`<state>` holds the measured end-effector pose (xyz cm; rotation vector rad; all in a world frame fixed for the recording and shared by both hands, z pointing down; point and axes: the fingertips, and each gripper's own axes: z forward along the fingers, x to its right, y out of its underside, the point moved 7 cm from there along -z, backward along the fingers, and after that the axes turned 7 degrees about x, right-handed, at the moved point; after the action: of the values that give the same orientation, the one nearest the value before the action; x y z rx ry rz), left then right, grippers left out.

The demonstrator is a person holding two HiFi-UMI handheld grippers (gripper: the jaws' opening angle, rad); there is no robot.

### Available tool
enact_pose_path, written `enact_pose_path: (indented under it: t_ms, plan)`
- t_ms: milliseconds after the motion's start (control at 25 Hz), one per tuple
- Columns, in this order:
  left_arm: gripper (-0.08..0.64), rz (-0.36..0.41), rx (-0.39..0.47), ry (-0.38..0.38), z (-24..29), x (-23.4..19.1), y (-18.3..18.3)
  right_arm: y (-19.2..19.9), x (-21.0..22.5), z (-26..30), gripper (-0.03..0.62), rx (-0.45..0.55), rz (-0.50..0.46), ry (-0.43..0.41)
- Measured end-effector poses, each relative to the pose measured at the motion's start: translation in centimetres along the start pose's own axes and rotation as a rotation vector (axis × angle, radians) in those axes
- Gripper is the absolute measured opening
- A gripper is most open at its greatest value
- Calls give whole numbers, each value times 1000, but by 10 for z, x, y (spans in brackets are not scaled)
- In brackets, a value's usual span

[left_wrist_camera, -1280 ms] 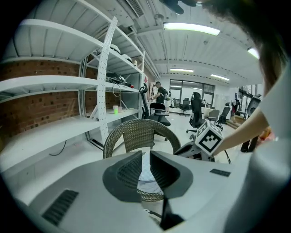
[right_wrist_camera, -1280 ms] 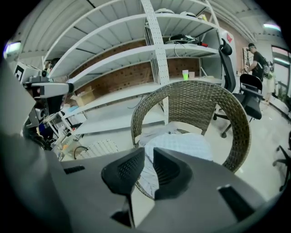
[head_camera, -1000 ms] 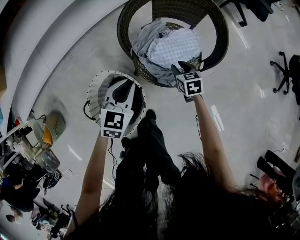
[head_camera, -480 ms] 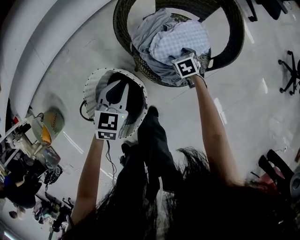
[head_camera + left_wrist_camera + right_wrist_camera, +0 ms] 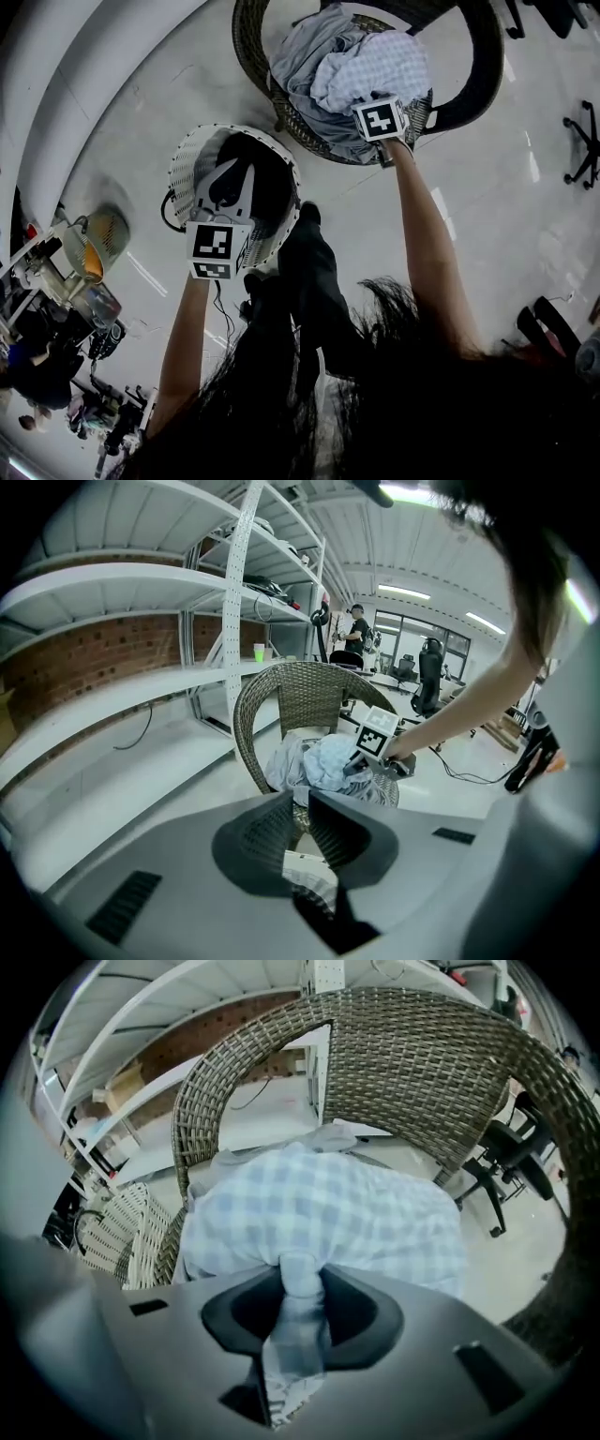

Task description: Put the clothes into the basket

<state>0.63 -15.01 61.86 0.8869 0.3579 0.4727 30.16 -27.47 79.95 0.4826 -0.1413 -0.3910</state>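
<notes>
My right gripper point(image 5: 300, 1283) points steeply down into the seat of a wicker chair point(image 5: 422, 1063). Its jaws have just been closing, and they now pinch a bunched fold of a pale blue checked cloth point(image 5: 319, 1208). The fold rises between the jaws, and the cloth spreads out wide just beyond the tips. A grey garment point(image 5: 298, 70) lies heaped under and beside the checked cloth on the same seat, on the side of this gripper that faces my left one. The clothes I can see are all on that seat. My left gripper point(image 5: 302, 803) is well apart from the right one and hangs over a white slatted basket point(image 5: 186, 164), which sits directly beneath it. In the head view the basket's dark inside shows around the gripper's jaws. These jaws stand close together with only a slim gap. A piece of white lattice shows low in that gap, and I cannot tell whether the jaws grip it. Ahead of the left gripper, past its tips, stand the chair, the clothes and the right gripper.
</notes>
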Motion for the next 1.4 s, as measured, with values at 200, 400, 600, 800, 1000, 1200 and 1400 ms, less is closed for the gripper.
enact_pose_path:
  t_ms: [200,400,600,800,1000,1200,1400]
  plan:
    - [48,16,41,0,-15,6,-20,-7,11,-41,97,37,155,7]
    - [48,47,96,-5,-35,11,-44,-26,19,-87,94,150,320,-58]
    - [48,24,126,-21,-66,18,-55,-44,19,-139,89,247,398,-93]
    - [48,31,165,-36,-106,25,-74,-59,6,-196,84,309,395,-104]
    - [48,56,214,-43,-152,29,-92,-72,-21,-259,84,388,408,-133]
    - [48,93,278,-41,-203,34,-113,-85,-57,-330,83,467,382,-152]
    - [48,116,324,-45,-260,31,-116,-96,-106,-396,83,519,344,-199]
